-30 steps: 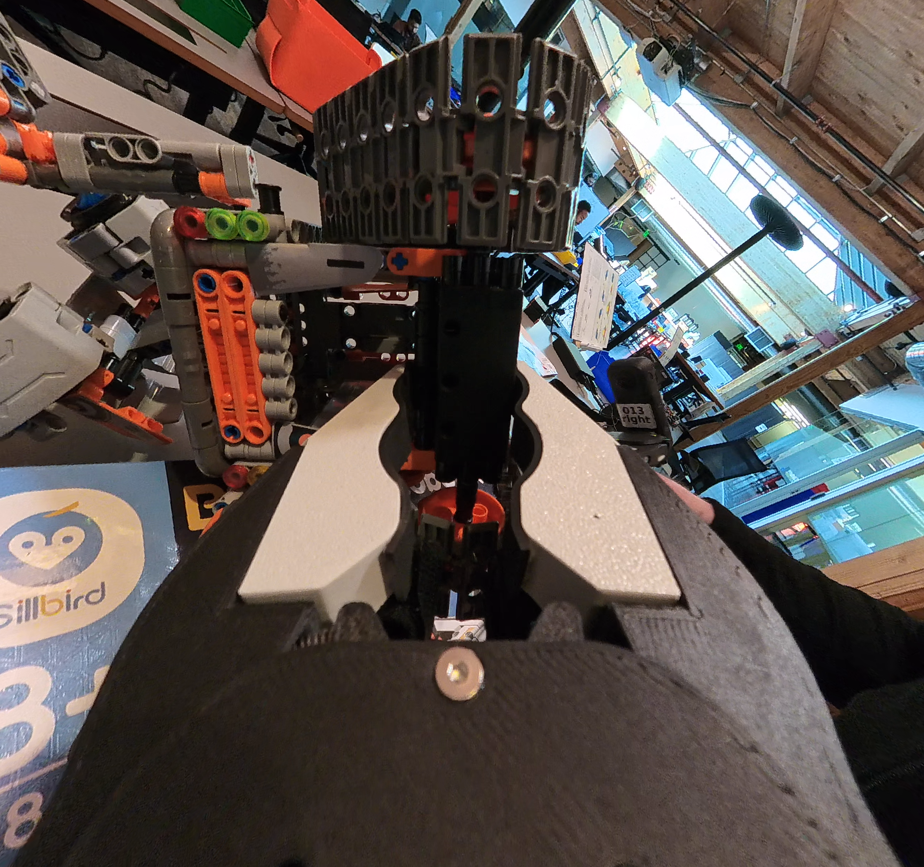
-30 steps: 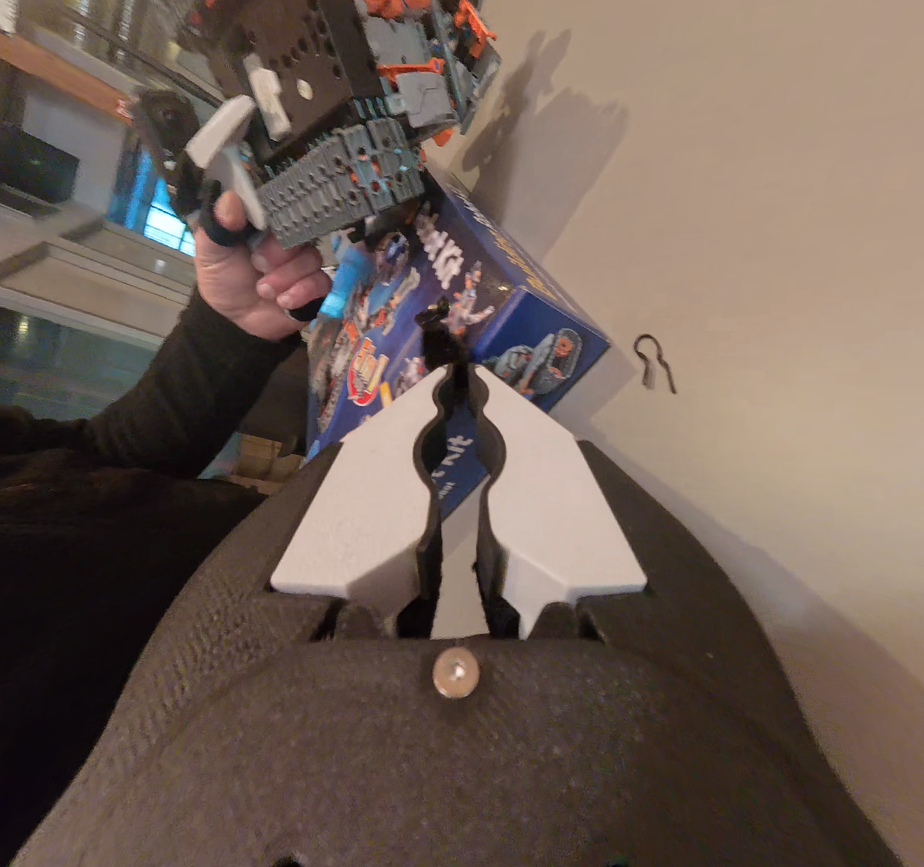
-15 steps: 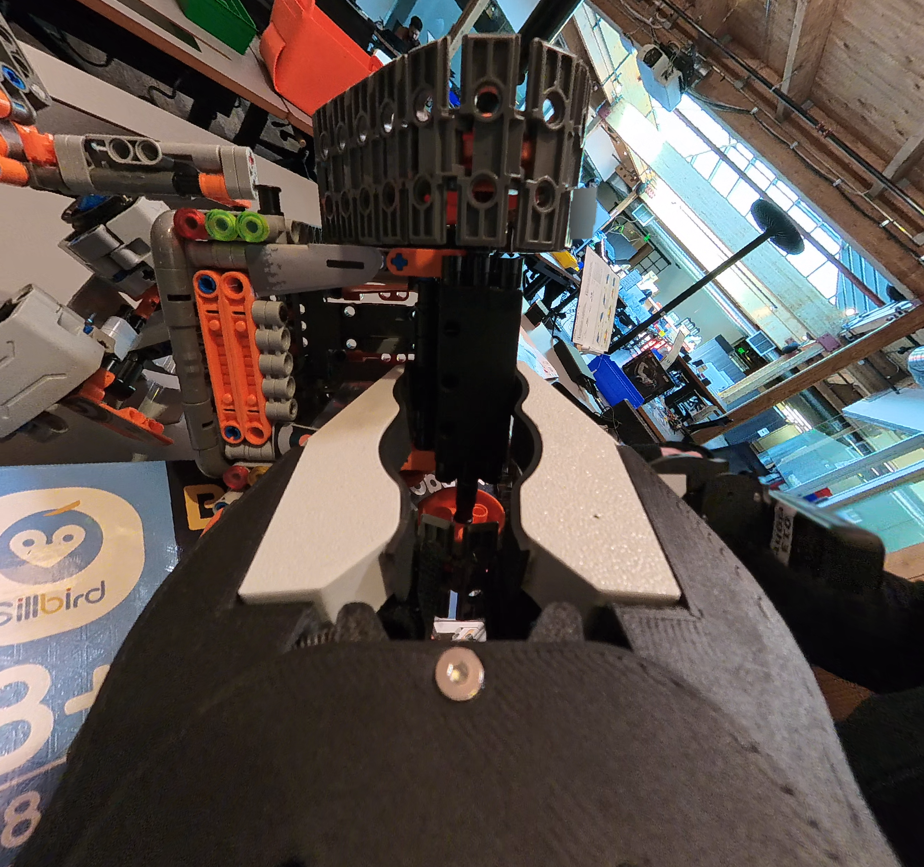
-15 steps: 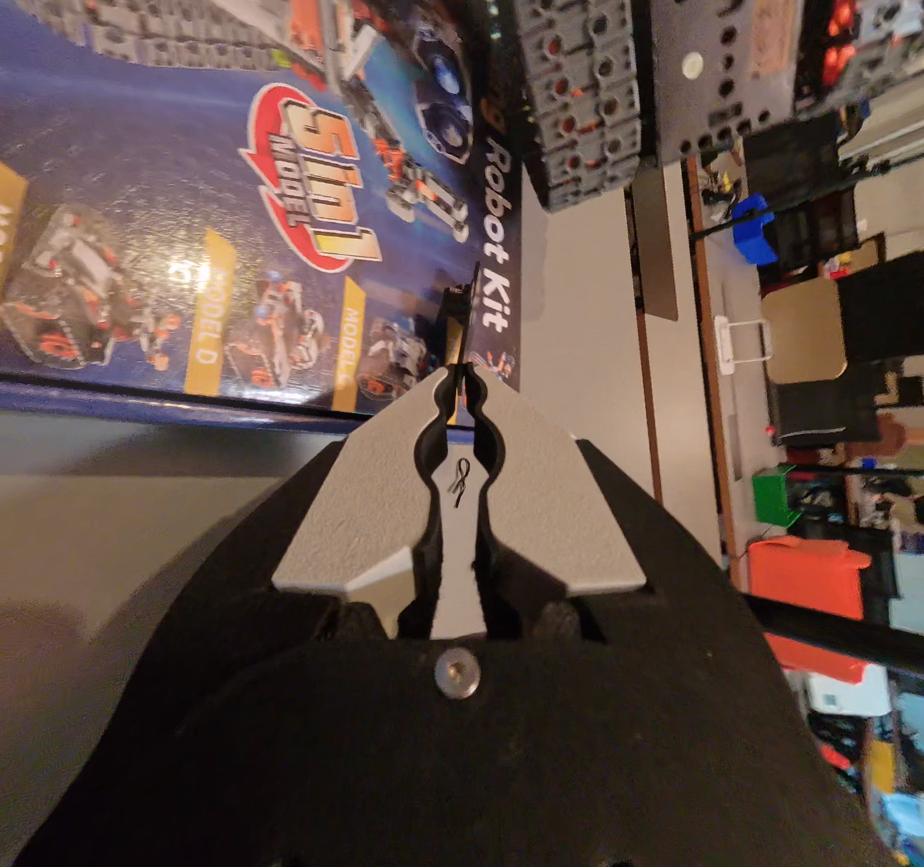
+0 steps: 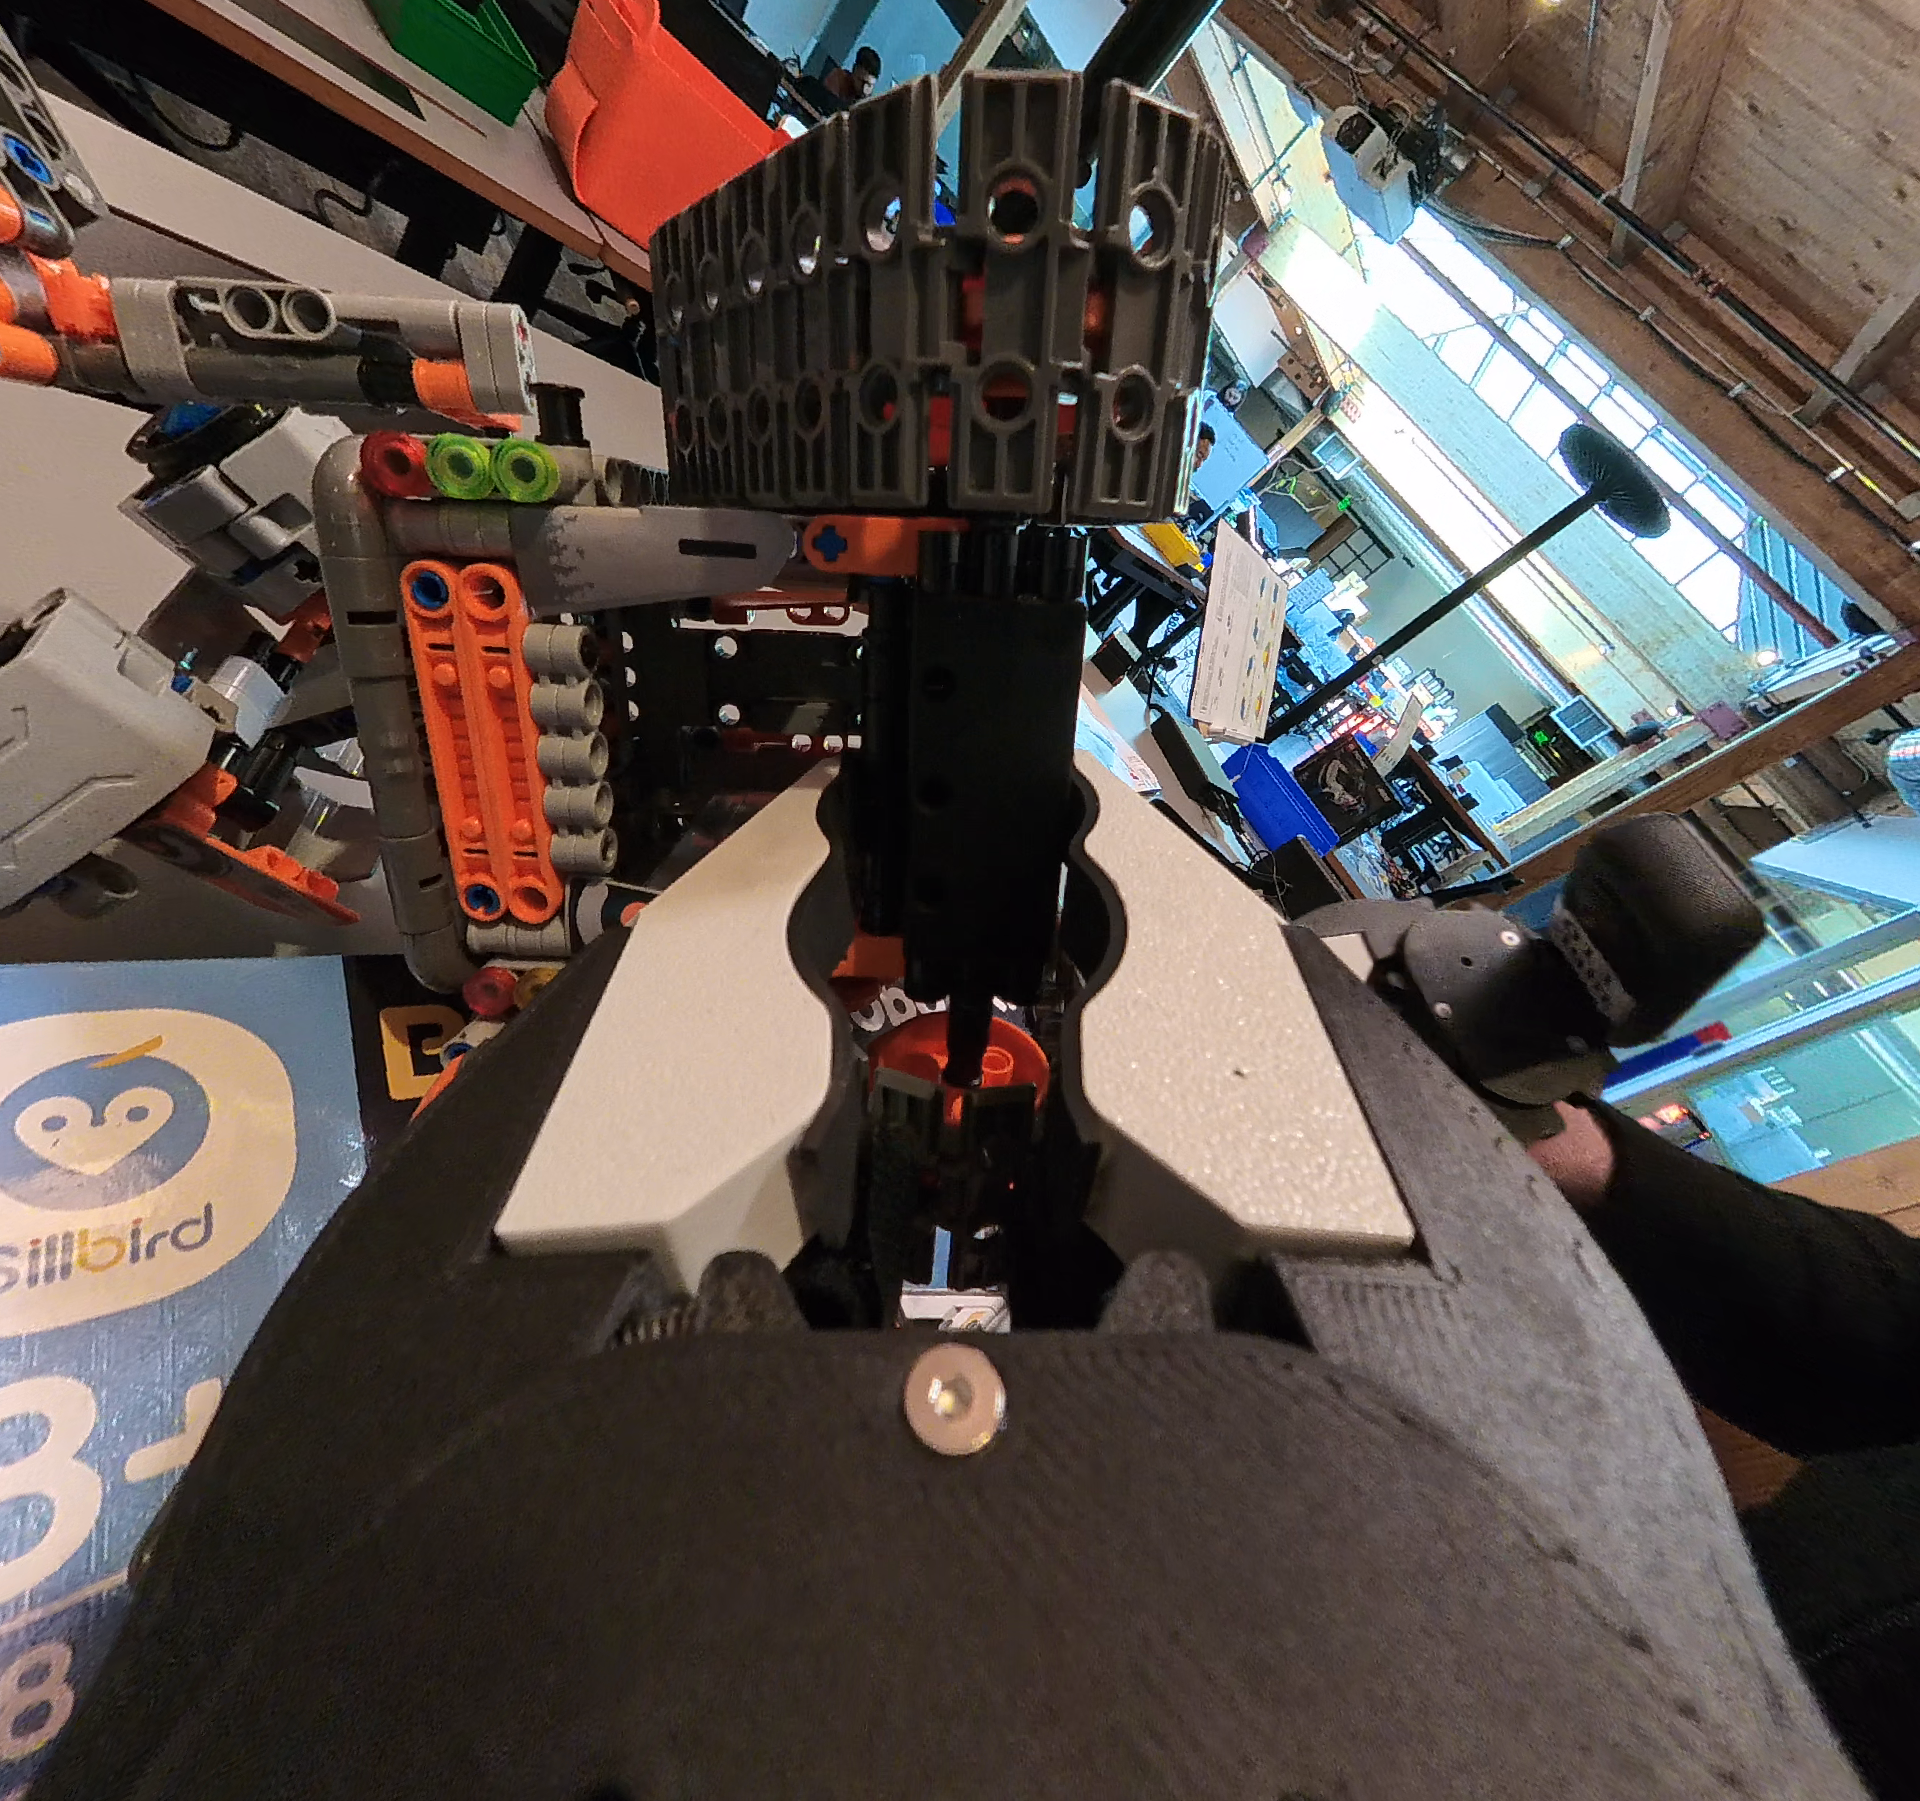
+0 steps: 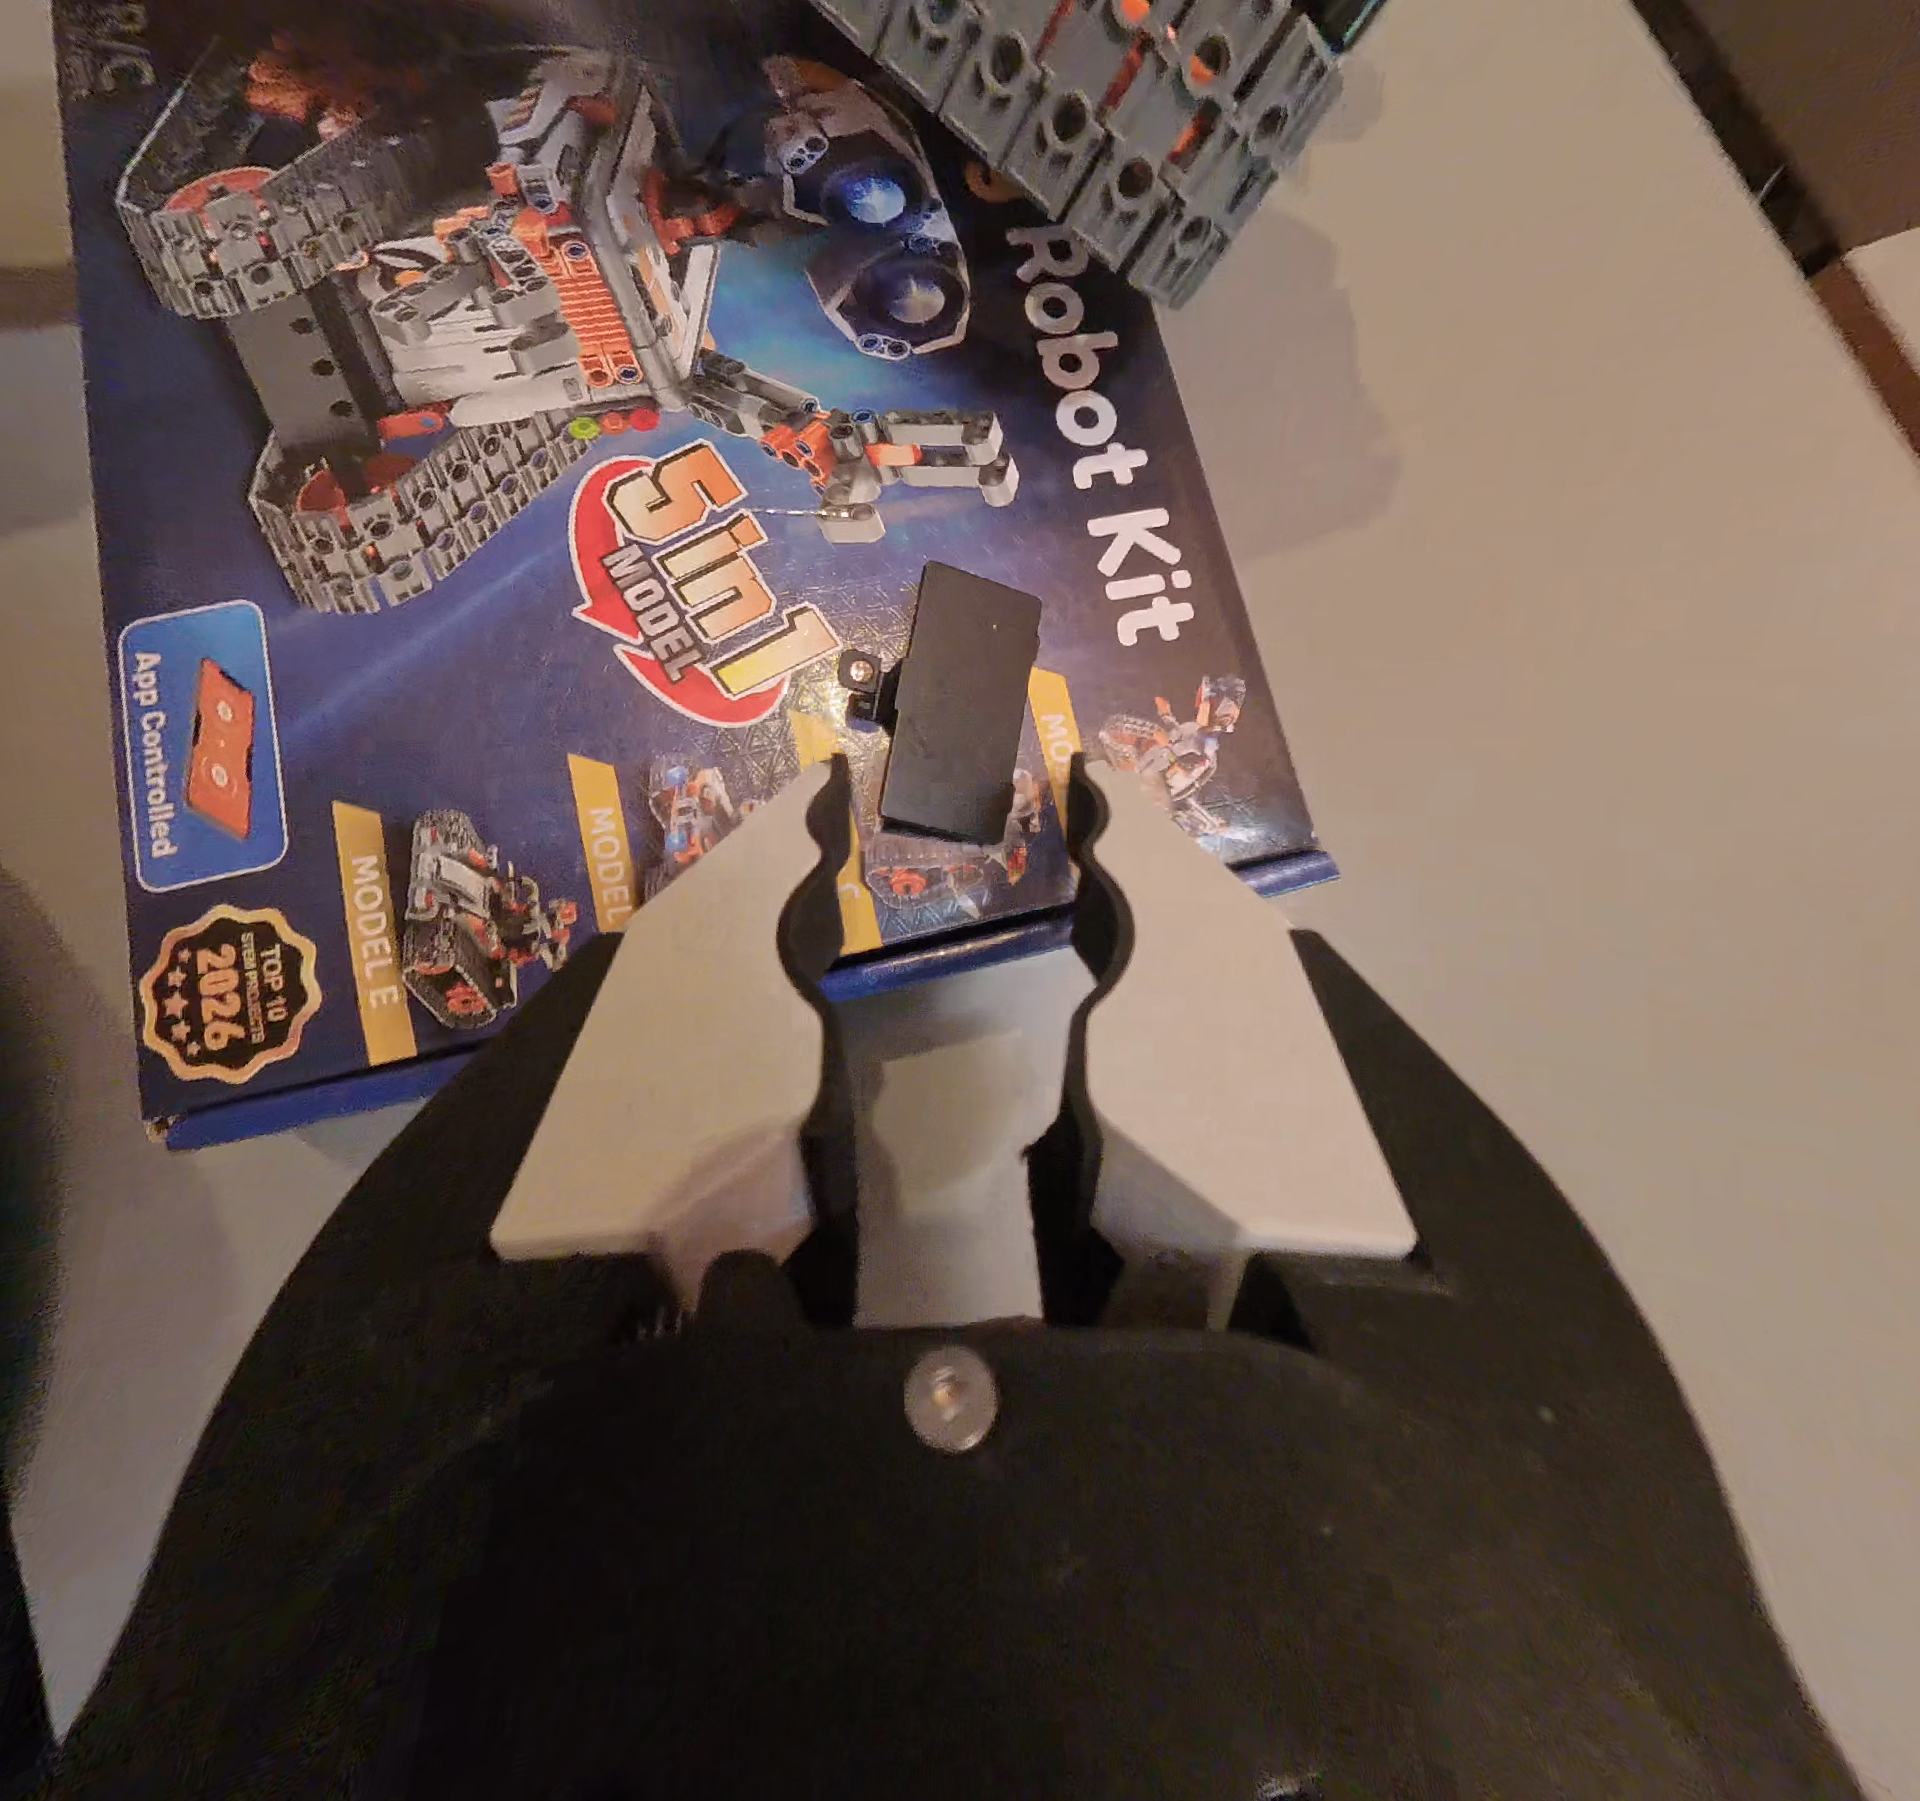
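Grippers at a brick-built robot and its box

Left gripper (image 5: pixel 954 858) is our first entry: it points up and away from us, clenched on the black upright block (image 5: pixel 971 764) of a brick-built tracked robot (image 5: pixel 582 608). We note the block's long axis runs along the fingers, straight up the left wrist view. Grey track links (image 5: pixel 935 317) wrap across its far end; an orange wheel (image 5: pixel 961 1071) sits low between the fingers. Orange beams (image 5: pixel 483 743) and grey limbs of the model spread to the left, over a blue printed box (image 5: pixel 156 1232).

Right gripper (image 6: pixel 954 785) looks down on a pale surface (image 6: pixel 1558 712), released, fingers apart and holding nothing. Just beyond its tips we see a flat black rectangular piece (image 6: pixel 961 707) lying on the blue box (image 6: pixel 416 660), long axis roughly in line with the fingers, tilted slightly right at the far end. A small black clip with a silver screw (image 6: pixel 862 686) touches its left edge. The robot's grey track (image 6: pixel 1091 78) hangs over the box's far corner. In the left wrist view, the right gripper (image 5: pixel 1558 962) shows at the right edge with a dark sleeve (image 5: pixel 1766 1315) behind it.
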A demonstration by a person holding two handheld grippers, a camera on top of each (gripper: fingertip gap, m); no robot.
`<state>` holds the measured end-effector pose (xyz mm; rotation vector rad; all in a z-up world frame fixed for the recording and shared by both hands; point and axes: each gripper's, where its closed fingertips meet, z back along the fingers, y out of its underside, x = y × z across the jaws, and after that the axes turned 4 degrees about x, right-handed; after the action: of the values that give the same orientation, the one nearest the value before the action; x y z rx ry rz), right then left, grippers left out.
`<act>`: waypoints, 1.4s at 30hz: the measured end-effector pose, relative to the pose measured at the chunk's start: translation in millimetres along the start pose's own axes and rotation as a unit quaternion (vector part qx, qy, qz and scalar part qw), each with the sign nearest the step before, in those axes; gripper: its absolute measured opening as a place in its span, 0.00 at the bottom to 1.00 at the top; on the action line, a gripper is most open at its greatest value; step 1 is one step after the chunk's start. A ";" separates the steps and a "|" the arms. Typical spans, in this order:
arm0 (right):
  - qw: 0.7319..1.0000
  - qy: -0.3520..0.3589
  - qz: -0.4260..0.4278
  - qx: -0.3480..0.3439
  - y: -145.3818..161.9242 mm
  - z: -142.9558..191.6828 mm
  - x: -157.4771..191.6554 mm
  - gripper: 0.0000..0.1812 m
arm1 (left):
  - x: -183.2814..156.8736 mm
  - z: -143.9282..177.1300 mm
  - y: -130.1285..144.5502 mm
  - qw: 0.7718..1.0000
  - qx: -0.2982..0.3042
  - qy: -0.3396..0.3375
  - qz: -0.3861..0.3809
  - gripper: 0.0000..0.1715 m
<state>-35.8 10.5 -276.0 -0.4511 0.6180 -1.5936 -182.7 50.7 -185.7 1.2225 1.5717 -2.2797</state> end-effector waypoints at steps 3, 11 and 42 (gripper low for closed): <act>1.000 -0.020 0.005 -0.005 -1.0 -3.5 0.9 0.12 | 0.1 0.4 -0.2 1.000 0.001 0.000 0.000 0.20; 0.944 -0.125 0.306 -0.010 1.2 1.6 12.8 0.12 | -0.2 0.9 0.5 1.000 0.004 0.002 -0.002 0.20; 0.987 0.072 -0.128 -0.069 -13.0 -6.5 -21.6 0.04 | 1.3 4.5 -0.5 1.000 0.017 0.023 0.002 0.20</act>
<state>-47.4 33.4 -271.4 -0.5390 0.8103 -1.8465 -186.3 47.6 -185.6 1.2949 1.5489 -2.3013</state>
